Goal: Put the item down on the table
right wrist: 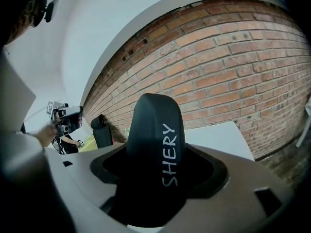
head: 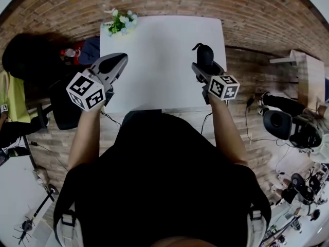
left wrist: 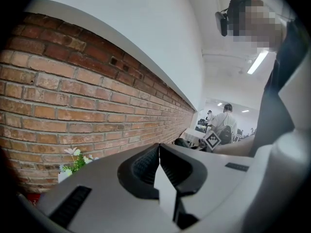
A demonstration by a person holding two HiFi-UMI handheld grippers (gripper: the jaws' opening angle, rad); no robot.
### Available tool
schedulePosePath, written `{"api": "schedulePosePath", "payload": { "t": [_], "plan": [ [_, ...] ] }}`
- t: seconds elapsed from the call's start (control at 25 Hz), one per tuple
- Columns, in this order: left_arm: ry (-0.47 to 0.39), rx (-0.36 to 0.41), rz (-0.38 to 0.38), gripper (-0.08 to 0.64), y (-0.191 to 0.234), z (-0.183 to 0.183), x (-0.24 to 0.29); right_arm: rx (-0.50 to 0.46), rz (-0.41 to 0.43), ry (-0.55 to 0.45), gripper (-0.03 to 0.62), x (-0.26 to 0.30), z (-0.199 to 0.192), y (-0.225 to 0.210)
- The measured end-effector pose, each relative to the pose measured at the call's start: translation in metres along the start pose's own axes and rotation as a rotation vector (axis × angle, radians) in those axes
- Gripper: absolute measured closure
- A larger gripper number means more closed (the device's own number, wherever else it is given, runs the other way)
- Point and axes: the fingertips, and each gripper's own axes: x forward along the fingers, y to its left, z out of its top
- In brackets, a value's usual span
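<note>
The right gripper is clenched on a black item, which I judge is not yet down. The white table lies below and ahead of it. The left gripper is closed and empty. Next, lower the item until it rests, then release.

I get soft, even light; the white table glares; a ceiling strip glows upper right in the left gripper view (fisheye-bent edges, black corners).

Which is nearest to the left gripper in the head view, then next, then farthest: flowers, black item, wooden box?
From the left gripper:
1. flowers, at the table's far left corner.
2. black item, in the right gripper.
3. wooden box, far right, off the table.
</note>
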Motion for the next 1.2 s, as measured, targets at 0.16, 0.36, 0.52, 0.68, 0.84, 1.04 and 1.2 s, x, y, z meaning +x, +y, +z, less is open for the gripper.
{"api": "schedulePosePath", "payload": {
  "t": [0.16,0.36,0.52,0.68,0.84,1.04,1.2],
  "plan": [
    [0.003,-0.002,-0.002,0.549,0.002,-0.002,0.003,-0.005,-0.013,0.035,0.236,0.011,-0.013,-0.007],
    [0.012,-0.013,0.004,0.549,0.007,-0.008,0.004,0.002,-0.017,0.064,0.236,0.021,-0.025,-0.012],
    [0.014,-0.021,0.007,0.549,0.009,-0.010,0.004,0.017,-0.020,0.093,0.238,0.028,-0.037,-0.017],
    [0.021,-0.027,0.004,0.549,0.011,-0.014,0.005,0.034,-0.033,0.125,0.238,0.037,-0.052,-0.026],
    [0.024,-0.035,0.006,0.549,0.015,-0.016,0.004,0.023,-0.046,0.159,0.238,0.046,-0.065,-0.030],
    [0.033,-0.041,0.011,0.549,0.019,-0.020,0.004,0.017,-0.062,0.199,0.238,0.054,-0.077,-0.035],
    [0.037,-0.048,0.016,0.549,0.023,-0.022,0.002,-0.029,-0.064,0.233,0.238,0.062,-0.086,-0.035]
  ]
}}
